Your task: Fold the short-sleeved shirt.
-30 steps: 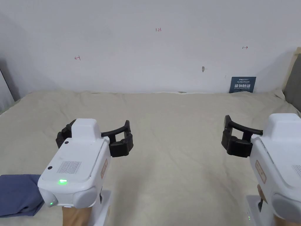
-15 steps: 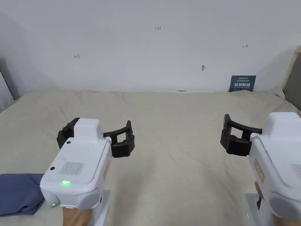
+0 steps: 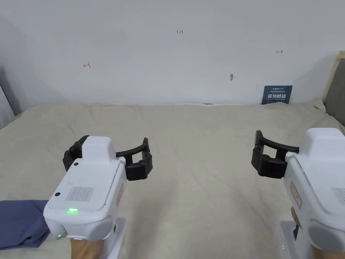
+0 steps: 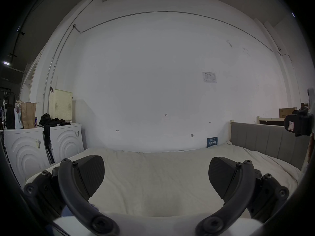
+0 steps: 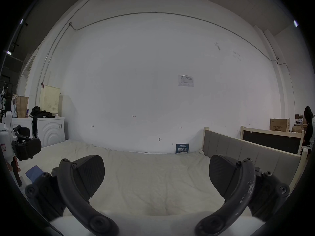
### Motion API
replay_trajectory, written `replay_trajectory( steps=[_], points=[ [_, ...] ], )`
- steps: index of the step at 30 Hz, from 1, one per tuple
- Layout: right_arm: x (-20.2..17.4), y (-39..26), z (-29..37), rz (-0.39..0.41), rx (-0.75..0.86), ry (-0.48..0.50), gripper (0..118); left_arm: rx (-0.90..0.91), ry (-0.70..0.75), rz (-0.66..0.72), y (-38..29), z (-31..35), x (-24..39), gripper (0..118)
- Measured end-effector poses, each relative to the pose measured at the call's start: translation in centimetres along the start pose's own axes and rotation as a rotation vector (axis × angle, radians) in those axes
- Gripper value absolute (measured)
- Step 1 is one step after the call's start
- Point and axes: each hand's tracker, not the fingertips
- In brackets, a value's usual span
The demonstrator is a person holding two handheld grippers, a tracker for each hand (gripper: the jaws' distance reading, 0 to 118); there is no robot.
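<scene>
A blue shirt lies folded on the cream bed sheet at the near left edge, beside and below my left gripper. It also appears as a blue corner in the right gripper view. My left gripper hovers over the left half of the bed, jaws wide apart and empty. My right gripper hovers over the right half, also open with nothing between its jaws. Neither gripper touches the shirt.
A grey padded headboard borders the bed on the right. A small blue sign leans on the white wall behind. White washing machines stand to the left. A person stands far off to the right.
</scene>
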Motion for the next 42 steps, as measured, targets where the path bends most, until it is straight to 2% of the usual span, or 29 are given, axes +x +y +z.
replay_trajectory(
  steps=[32, 42],
  points=[
    [-0.09, 0.44, 0.27, 0.001, 0.023, -0.001, 118, 0.003, 0.002, -0.010, 0.02, 0.38, -0.06, 118],
    [-0.33, 0.53, -0.14, -0.009, -0.019, -0.004, 118, 0.001, 0.002, -0.007, 0.06, 0.31, -0.25, 118]
  ],
)
